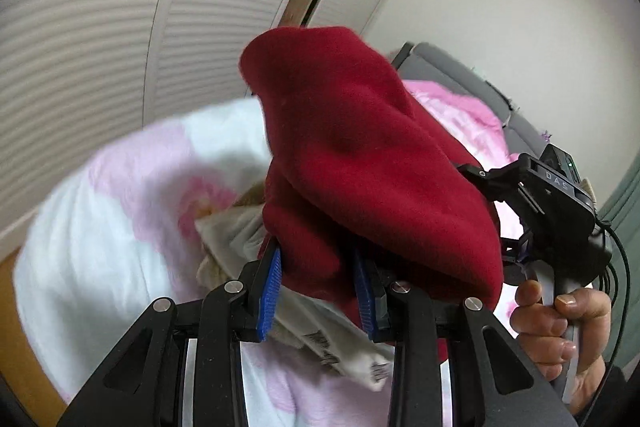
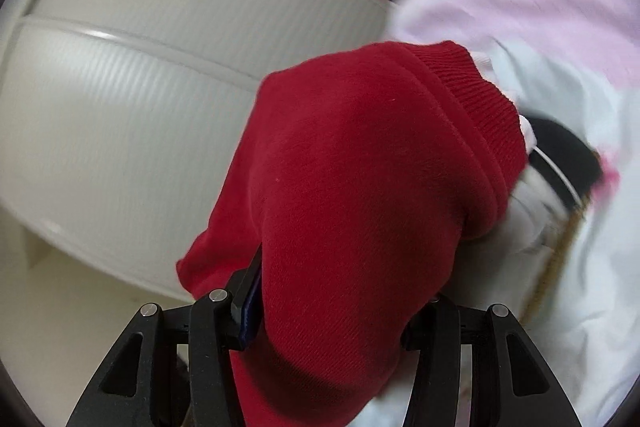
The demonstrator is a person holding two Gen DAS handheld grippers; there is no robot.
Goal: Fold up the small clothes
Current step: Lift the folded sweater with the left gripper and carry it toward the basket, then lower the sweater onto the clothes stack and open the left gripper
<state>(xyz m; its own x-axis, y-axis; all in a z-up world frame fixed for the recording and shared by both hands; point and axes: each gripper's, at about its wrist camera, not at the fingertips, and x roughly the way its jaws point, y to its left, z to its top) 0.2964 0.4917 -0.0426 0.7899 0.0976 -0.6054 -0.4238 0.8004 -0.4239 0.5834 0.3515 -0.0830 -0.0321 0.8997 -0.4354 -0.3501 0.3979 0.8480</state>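
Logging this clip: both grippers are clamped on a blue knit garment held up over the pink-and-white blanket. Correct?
Not quite: the garment is red, not blue, as both wrist views show. Only the gripper pads are blue. The left gripper and right gripper do clamp it above the blanket.

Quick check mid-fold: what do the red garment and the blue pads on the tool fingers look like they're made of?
Red garment: soft knit, likely fleece or cotton sweatshirt fabric; matte and slightly fuzzy, with a ribbed cuff or hem.
Blue pads: probably rubber or moulded plastic; the edge looks finely ridged, with a dull finish. Both tools seem to be gripping the cloth.
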